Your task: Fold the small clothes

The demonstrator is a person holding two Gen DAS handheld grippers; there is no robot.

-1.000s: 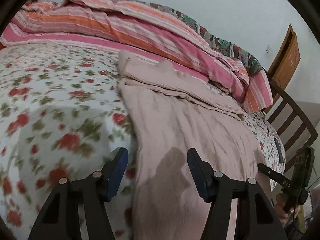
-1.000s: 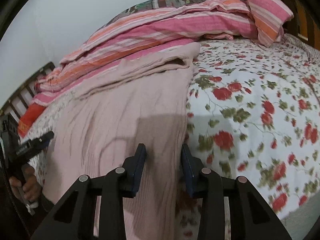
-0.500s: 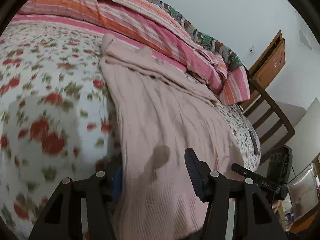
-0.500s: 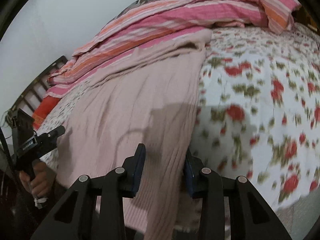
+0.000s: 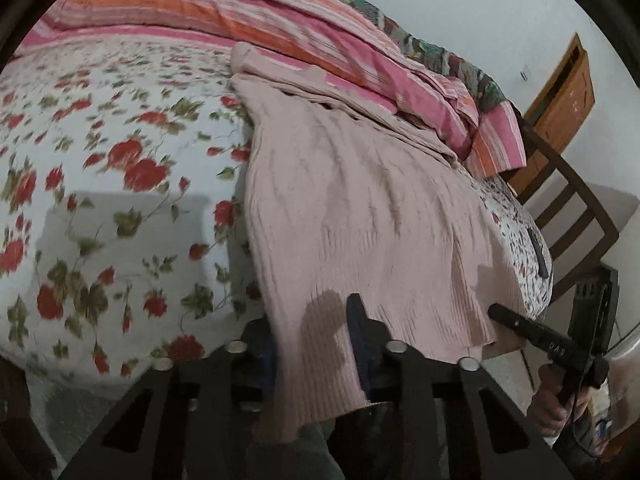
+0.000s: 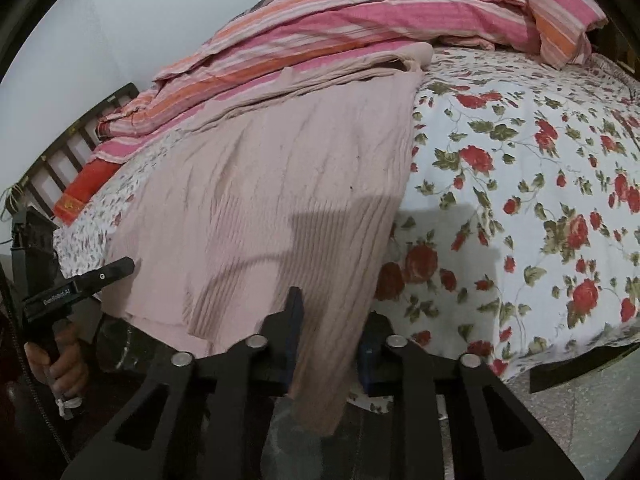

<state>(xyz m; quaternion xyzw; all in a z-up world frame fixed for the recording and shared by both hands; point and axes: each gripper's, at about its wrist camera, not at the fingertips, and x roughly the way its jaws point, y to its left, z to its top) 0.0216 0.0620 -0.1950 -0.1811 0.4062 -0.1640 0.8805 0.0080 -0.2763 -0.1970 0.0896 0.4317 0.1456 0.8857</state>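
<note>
On floral bed (image 5: 100, 208), L gripper (image 5: 312, 344) & R gripper (image 6: 332, 336) fingers just closed, pinching pink sweater (image 5: 360, 208) hem.

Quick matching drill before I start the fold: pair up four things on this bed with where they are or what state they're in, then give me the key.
Column 1:
1. pink knit garment
2. striped blanket
3. left gripper
4. floral bedsheet

Column 2:
A. bunched along the far side of the bed
B. jaws just closing on the hem at one near corner
C. spread flat under everything
D. lying lengthwise, near hem hanging over the bed's edge

Pairs: 1-D, 2-A, 3-B, 4-C
</note>
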